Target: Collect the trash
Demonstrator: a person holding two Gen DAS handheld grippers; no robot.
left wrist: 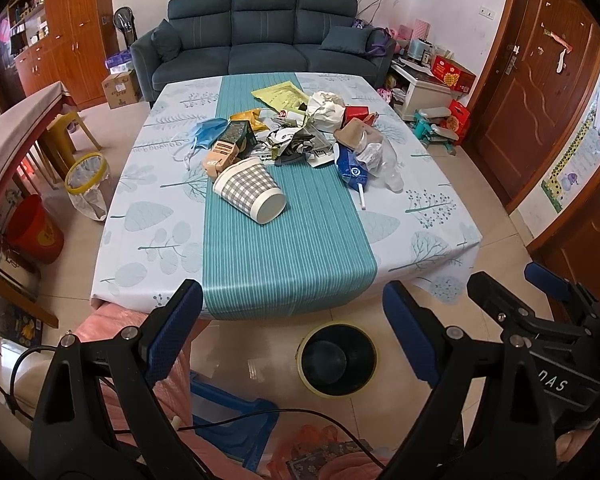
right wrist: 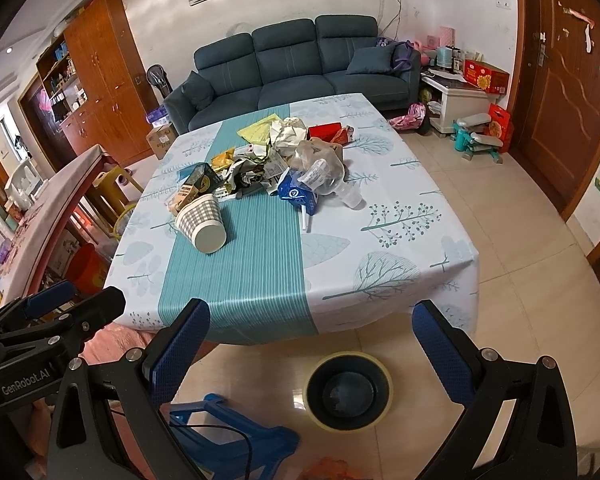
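Left wrist: both grippers level, jaws wide.

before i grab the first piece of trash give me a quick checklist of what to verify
1. Left gripper open and empty: ok.
2. Right gripper open and empty: ok.
3. Black bin on the floor by the table's near edge, mouth uncovered: ok.
4. Checked paper cup, nearest item, on its side and clear of the pile: ok.
5. Grippers over the trash pile: not ok, both short of the table edge.
6. Clear plastic bottle empty: cannot tell.
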